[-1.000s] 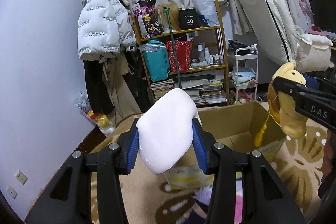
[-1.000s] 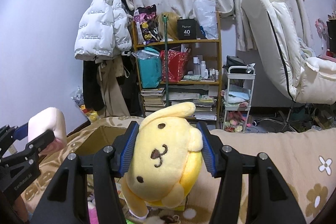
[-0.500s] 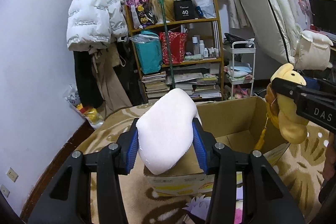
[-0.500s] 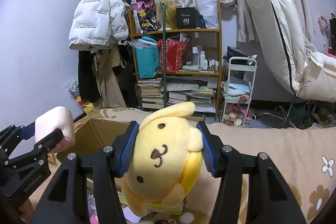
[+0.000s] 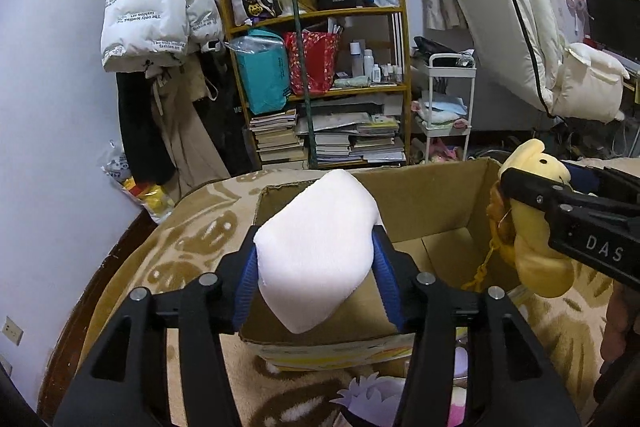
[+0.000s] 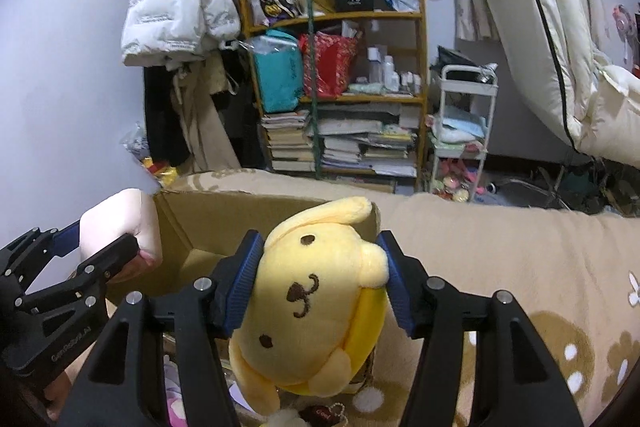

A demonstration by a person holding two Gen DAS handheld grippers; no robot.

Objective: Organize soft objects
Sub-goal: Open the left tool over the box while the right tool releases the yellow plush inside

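My left gripper (image 5: 316,263) is shut on a pale pink soft cushion (image 5: 316,247), held above the near wall of an open cardboard box (image 5: 432,203). My right gripper (image 6: 320,283) is shut on a yellow dog plush (image 6: 312,303), held at the box's right side (image 6: 188,227). The plush also shows at the right of the left wrist view (image 5: 532,235). The cushion shows at the left of the right wrist view (image 6: 120,223). The box stands on a beige patterned blanket (image 6: 500,259).
More soft toys (image 5: 372,395) lie on the blanket in front of the box. Behind stand a cluttered wooden shelf (image 5: 340,87), a white cart (image 5: 448,107), a hanging white jacket (image 5: 156,11) and a tilted white chair (image 5: 520,19).
Both grippers have moved forward and tipped down toward the box, which now shows lower and larger. Both holds are unchanged.
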